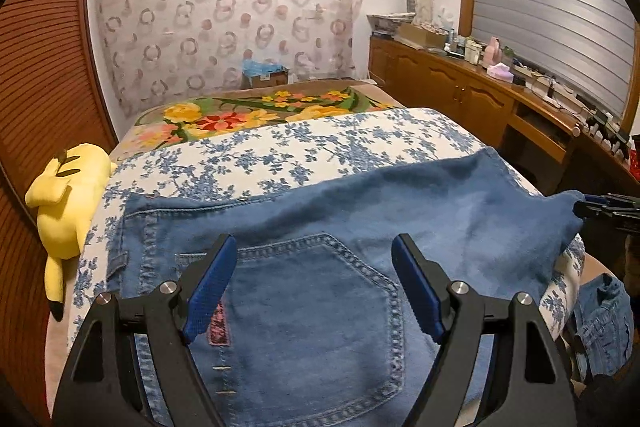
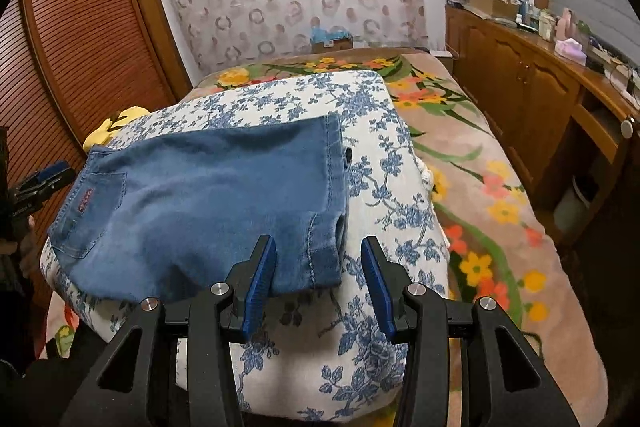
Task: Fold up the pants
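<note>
folded pants (image 2: 200, 203) lie on the quilt (image 2: 384, 155); left gripper (image 1: 314, 283) held spread above the pocket, right gripper (image 2: 320, 283) parted, empty, at the hem.

The left gripper (image 1: 312, 283) hangs over the folded pants (image 1: 360, 211), jaws spread wide and nothing between the blue pads (image 1: 210, 291). Right beneath it sits a back pocket (image 1: 316, 311) with pale stitching, and a small pink label (image 1: 219, 327) just beside the left pad. The denim lies on a white cover printed with blue flowers (image 1: 280, 147), itself spread over a floral blanket (image 1: 240, 111). A yellow plush toy (image 1: 64, 203) rests at the bed's left edge. At far right, the right gripper (image 1: 608, 211) touches the denim's corner.
</note>
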Action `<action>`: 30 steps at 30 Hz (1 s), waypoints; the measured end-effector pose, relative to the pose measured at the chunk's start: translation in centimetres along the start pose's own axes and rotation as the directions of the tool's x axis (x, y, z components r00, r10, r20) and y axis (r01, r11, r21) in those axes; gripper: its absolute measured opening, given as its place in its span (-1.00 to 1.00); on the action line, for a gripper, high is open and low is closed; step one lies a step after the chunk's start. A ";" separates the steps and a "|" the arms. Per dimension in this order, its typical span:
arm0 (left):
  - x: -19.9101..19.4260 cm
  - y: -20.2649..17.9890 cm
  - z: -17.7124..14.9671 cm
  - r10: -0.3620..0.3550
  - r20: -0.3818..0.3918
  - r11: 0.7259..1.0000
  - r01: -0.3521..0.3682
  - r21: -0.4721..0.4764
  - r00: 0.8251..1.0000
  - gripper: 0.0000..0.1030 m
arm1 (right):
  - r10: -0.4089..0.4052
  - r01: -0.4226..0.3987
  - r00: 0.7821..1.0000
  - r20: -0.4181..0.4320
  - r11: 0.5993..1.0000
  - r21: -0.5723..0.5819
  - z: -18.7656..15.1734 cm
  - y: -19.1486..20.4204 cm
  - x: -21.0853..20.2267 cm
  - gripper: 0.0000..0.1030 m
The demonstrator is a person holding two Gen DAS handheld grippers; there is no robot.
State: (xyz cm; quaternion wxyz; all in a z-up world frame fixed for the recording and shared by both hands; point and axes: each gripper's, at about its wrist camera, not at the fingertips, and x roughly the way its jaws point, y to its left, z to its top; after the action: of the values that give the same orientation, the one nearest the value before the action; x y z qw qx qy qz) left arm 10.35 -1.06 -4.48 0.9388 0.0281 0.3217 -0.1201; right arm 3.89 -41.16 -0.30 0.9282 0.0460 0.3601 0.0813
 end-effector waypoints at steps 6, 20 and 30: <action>0.6 -1.0 -0.5 -0.029 -0.018 1.000 0.029 -0.004 0.999 0.56 | 0.023 -0.023 1.000 -0.001 1.000 0.010 -0.1 0.3 0.3 -0.11; 0.7 -1.3 -1.2 -0.025 -0.037 1.000 0.025 0.004 0.999 0.56 | 0.025 -0.024 0.998 0.049 0.999 -0.030 0.4 1.5 0.7 -0.65; -1.2 1.7 -1.8 0.019 -0.011 0.999 -0.020 -0.046 1.000 0.56 | 0.091 -0.065 0.984 0.152 0.984 -0.167 4.2 6.5 -0.3 -0.68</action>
State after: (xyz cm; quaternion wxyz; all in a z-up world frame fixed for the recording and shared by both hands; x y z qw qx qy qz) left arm 8.78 1.08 -5.24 0.9386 0.0100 0.3291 -0.1032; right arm 5.78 -34.89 3.93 0.9507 -0.0087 0.2753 0.1427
